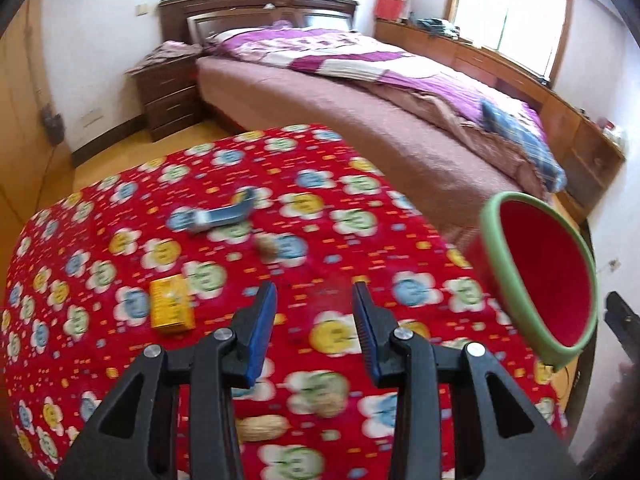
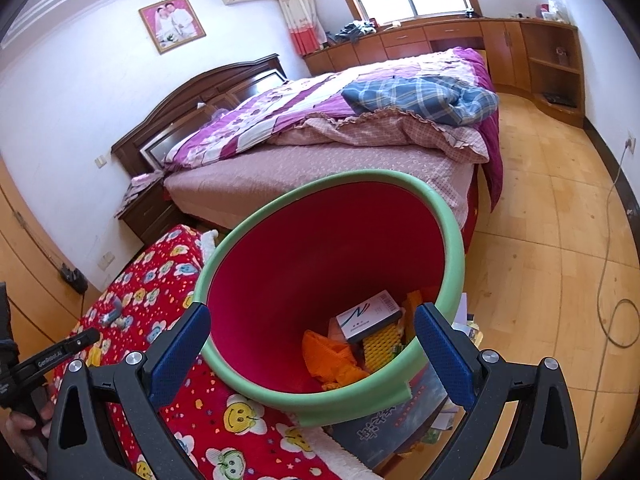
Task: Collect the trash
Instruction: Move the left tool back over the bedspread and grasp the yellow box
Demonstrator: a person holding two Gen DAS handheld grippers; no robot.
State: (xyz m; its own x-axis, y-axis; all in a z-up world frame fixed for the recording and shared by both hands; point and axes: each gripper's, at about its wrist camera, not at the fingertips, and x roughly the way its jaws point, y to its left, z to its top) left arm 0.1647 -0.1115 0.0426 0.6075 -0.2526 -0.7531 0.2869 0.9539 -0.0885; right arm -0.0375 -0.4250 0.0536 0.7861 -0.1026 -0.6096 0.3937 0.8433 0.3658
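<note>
Partly collected — small box (image 2: 370,316) and orange scraps (image 2: 328,354) inside red bin (image 2: 448,216) at lower centre, rim between right gripper (image 2: 312,346) jaws, grip unclear; left gripper (image 1: 315,300) narrow, empty — yellow box (image 1: 171,309), peanuts (image 1: 262,428), blue wrapper (image 1: 224,216) left on cloth (image 1: 360,184).

Bed (image 2: 320,168), purple quilt (image 1: 360,56), nightstand (image 1: 168,92), framed photo (image 2: 172,24).

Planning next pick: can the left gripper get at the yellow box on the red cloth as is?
Probably yes. The left gripper is open and empty, and the yellow box lies flat on the red cloth just left of its fingers, with nothing on top or crowding it.
</note>
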